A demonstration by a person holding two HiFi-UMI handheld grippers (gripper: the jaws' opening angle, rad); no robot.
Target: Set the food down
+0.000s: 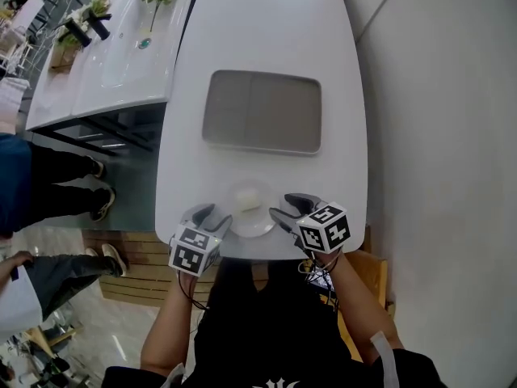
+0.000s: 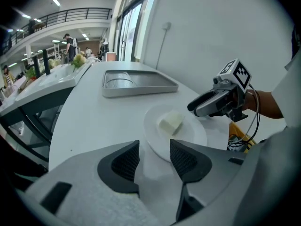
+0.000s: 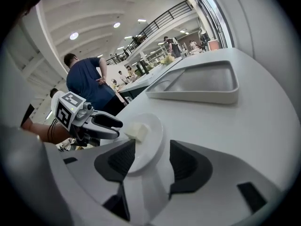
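Presently we find the plate (image 1: 257, 226) lying flat on the white table (image 1: 266, 31), close to its near edge and well short of the grey tray (image 1: 262, 111). On the plate sits the food (image 1: 249, 202), a single pale block, inside the rim. The left gripper (image 1: 215, 217) stands just beside the plate's left edge, jaws apart and nothing between them (its own view shows only bare tabletop in the gap). The right gripper (image 1: 284, 207) stands at the plate's right edge, jaws likewise spread. Its view shows the rim reaching into the gap, but neither pad presses on it as far as we can see.

We judge the set-down effectively complete, since the plate bears on the table and neither gripper carries it. What remains, in our assessment, is to draw both grippers clear without nudging the plate toward the table edge. Whether the tray is the intended place, we cannot tell.
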